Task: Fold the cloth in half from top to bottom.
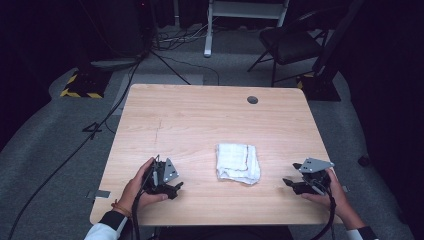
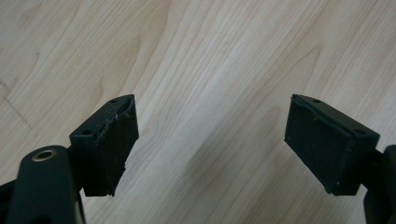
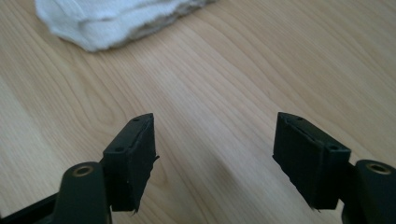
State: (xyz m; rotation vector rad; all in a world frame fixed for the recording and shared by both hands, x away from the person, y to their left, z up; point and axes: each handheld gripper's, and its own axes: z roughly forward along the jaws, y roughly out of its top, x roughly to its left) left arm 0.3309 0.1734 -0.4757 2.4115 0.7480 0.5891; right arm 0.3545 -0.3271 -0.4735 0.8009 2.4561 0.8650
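A folded white cloth [image 1: 238, 163] is laid flat on the wooden tabletop [image 1: 200, 115], a little right of the middle and near the person's edge. It is seen between the two tools, closer to the right one, and it is touched by neither. In the right gripper view a corner of the cloth [image 3: 112, 21] is seen ahead and to the left of the jaws, apart from them.

The left tool [image 1: 172, 189] is held low over the tabletop with its jaws spread wide, and only bare wood is seen between them in the left gripper view. The right tool [image 1: 292, 183] is also held wide, with nothing between its jaws.

The cloth is judged to be light, soft and limp. It appears to be folded in several layers, with slightly frayed edges, so it will probably sag and unfold when it is lifted from one point only. It is not fragile and is not likely to slip, because the woven surface should be gripped well by the pads. A hold is best taken at an edge or a corner, where the layers can be pinched together; if the fold is to be kept, two corners should be taken, one by each tool.
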